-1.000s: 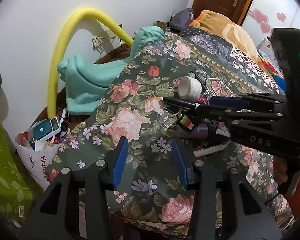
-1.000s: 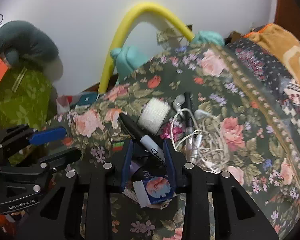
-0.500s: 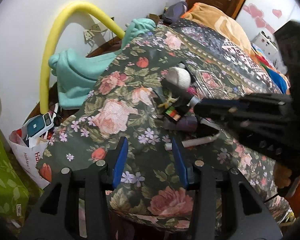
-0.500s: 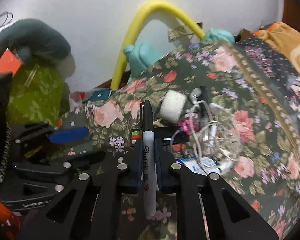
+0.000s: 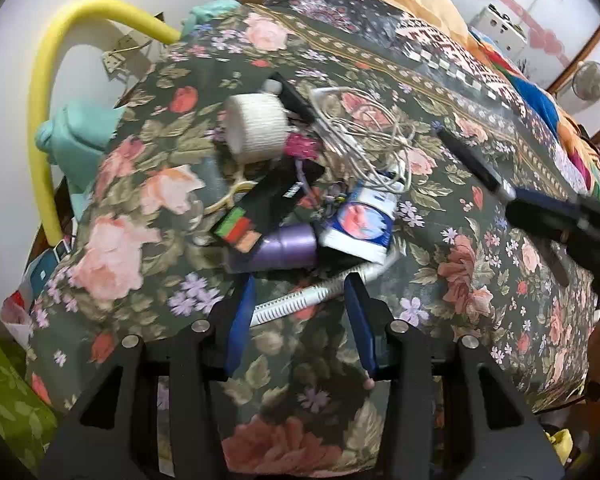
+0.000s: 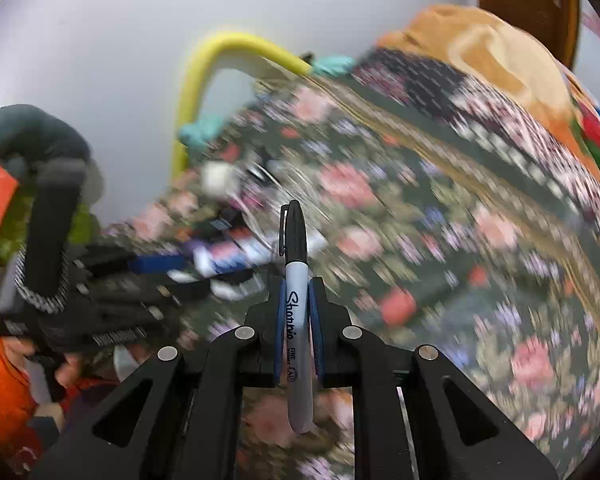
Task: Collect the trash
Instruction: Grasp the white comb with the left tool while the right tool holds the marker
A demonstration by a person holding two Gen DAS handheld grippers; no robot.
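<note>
Marker (image 6: 296,300) pinched lengthwise in right gripper (image 6: 297,296) (cap forward).

On the bedspread (image 5: 480,272), the tape roll (image 5: 256,130) lies at 10 o'clock from the tube (image 5: 360,224). A cable tangle (image 5: 364,136) lies at 12 o'clock from that tube, the bottle (image 5: 284,248) at 8 o'clock.

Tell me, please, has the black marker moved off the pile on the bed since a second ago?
Yes. The marker lay in the pile beside the white roll; now the right claw clamps it, lifted off the bedspread, away from the roll.
</note>
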